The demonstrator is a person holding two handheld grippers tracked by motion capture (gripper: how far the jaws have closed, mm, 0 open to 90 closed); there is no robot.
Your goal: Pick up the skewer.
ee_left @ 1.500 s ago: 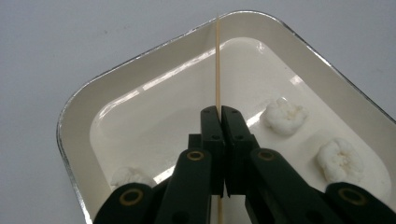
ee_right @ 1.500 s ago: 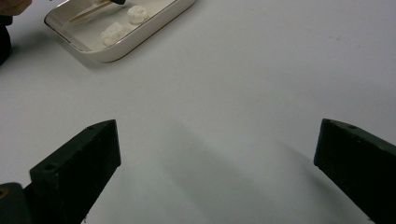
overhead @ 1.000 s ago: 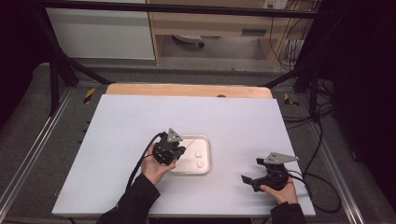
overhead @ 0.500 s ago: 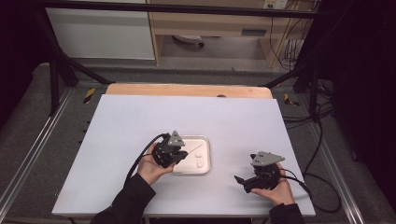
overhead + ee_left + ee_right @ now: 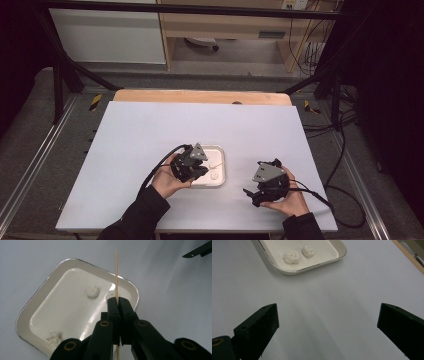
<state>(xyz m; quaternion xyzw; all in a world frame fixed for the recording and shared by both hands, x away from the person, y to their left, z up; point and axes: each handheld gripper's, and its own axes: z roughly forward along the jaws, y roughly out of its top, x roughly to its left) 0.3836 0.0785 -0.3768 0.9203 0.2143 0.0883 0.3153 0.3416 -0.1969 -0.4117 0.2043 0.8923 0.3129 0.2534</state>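
Observation:
A shallow white tray (image 5: pixel 218 150) with a metal rim lies on the white table (image 5: pixel 150 130), and small white doughy lumps (image 5: pixel 92 291) rest in it. My left gripper (image 5: pixel 117 301) hovers over the tray's near left part, shut on a thin wooden skewer (image 5: pixel 116 270) that sticks out past the jaw tips and beyond the tray rim (image 5: pixel 72 261). In the high view the left gripper (image 5: pixel 192 167) overlaps the tray. My right gripper (image 5: pixel 252 192) is open and holds nothing, low over bare table to the right of the tray. The right gripper view (image 5: pixel 328 312) looks toward the tray (image 5: pixel 294 272) and two lumps (image 5: pixel 292 257).
A wooden board edge (image 5: pixel 200 96) runs along the table's far side. Cables (image 5: pixel 345 150) trail off the right side onto the floor. Metal frame rails (image 5: pixel 45 145) flank the table. Bare tabletop stretches left of and behind the tray.
My right gripper has moved left toward the tray, still open. The left gripper has shifted slightly right over the tray with the skewer held.

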